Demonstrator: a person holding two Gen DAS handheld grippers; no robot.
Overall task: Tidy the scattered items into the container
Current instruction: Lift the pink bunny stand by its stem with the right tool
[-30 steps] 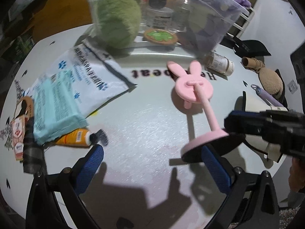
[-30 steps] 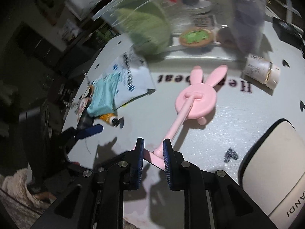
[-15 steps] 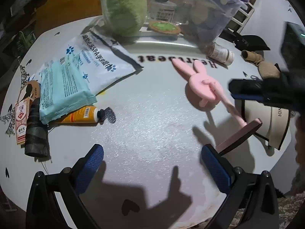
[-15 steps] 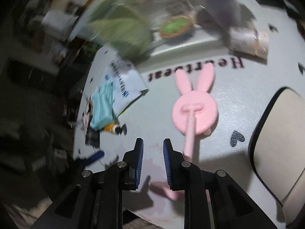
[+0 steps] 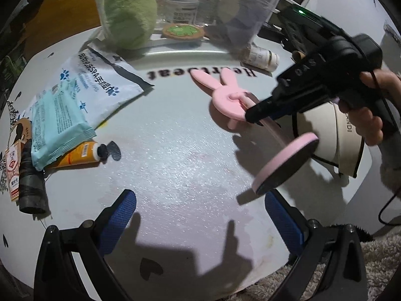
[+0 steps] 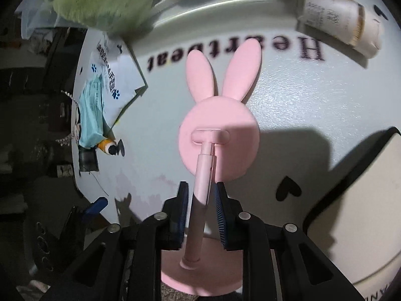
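Observation:
A pink bunny-shaped stand (image 5: 229,96) lies with its eared head on the white table and its round base (image 5: 285,164) raised off the surface. My right gripper (image 6: 201,190), held by a hand (image 5: 371,115), is shut on the stand's stem (image 6: 205,165), one blue pad on each side. In the left wrist view the right gripper (image 5: 258,114) reaches in from the right. My left gripper (image 5: 200,200) hangs open over the near table, nothing between its fingers. The clear container (image 5: 270,2) stands at the back with a green plush (image 5: 127,12) and jars inside.
At the left lie a white wipes pouch (image 5: 105,80), a teal pack (image 5: 57,118), an orange tube (image 5: 80,154) and a black roll (image 5: 31,188). A small bottle (image 5: 260,56) lies by the container. A cream device (image 5: 333,135) sits at the right edge.
My right gripper has come down and forward along the stand's stem, and the bunny head has swung round on the table. The left gripper has shifted slightly and stays open.

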